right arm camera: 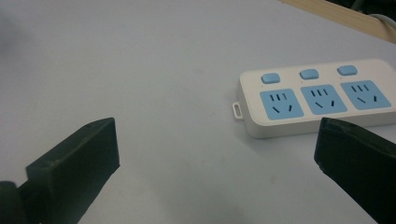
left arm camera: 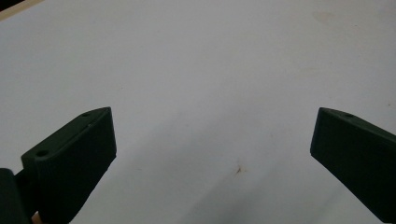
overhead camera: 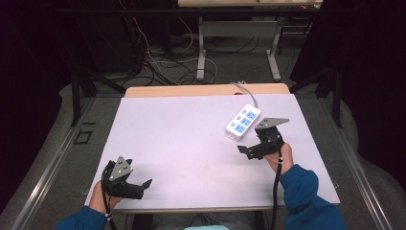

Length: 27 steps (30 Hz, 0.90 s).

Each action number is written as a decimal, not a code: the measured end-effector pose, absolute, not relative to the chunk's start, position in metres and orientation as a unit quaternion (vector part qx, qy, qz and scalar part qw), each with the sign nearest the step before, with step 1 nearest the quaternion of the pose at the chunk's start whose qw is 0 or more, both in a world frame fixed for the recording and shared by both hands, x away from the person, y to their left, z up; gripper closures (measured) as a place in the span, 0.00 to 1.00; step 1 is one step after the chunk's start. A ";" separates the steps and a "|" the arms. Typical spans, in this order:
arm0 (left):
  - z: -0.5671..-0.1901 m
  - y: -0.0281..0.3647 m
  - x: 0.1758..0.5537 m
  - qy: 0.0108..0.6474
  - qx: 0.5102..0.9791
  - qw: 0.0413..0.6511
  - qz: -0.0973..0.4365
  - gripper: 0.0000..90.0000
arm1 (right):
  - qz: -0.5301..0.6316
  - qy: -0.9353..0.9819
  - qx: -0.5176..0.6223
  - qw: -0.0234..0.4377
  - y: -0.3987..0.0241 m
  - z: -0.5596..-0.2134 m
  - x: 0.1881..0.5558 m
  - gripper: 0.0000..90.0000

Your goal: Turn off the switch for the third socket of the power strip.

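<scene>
- A person stands at the near side of a table [overhead camera: 191, 143] with a pale, white-lilac top and holds one black gripper in each hand.
- The left gripper [overhead camera: 143, 187] is low at the near left corner of the table, close to the front edge. Its two jaws are spread wide and hold nothing.
- In the left gripper view, the left gripper [left arm camera: 212, 154] looks down on the bare table surface [left arm camera: 210, 70]. Between the jaws I see a small brown stain [left arm camera: 240, 170] on the surface.
- The right gripper [overhead camera: 243, 150] is over the right half of the table, and it points toward the left and a little away from the person. Its jaws are also wide apart and hold nothing.
- A grey three-cornered plate [overhead camera: 271, 122] sits on top of the right gripper, and one more such plate [overhead camera: 121, 168] is on the left one.
- The power strip [overhead camera: 243, 121] lies flat on the far right part of the table, just beside the right gripper. It is white with three blue sockets.
- In the right gripper view, the right gripper [right arm camera: 217, 154] is near the power strip [right arm camera: 317, 98] but does not touch it. The strip lies beyond the right-hand jaw, and each socket has a blue button [right arm camera: 309, 73] above it.
- A pale cable [overhead camera: 246, 91] goes from the far end of the strip to the back edge of the table.
- The person's sleeves are blue; the right sleeve [overhead camera: 304, 196] is over the near right edge.
</scene>
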<state>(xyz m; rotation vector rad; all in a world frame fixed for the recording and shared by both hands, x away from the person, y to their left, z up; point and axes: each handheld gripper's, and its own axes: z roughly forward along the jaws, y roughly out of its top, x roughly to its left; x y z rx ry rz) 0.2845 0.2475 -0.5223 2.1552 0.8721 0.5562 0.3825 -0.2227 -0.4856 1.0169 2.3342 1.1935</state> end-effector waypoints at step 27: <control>-0.522 0.247 0.285 0.340 0.840 0.364 0.214 0.00 | 0.406 0.821 0.360 0.177 -0.252 -0.497 0.336 0.00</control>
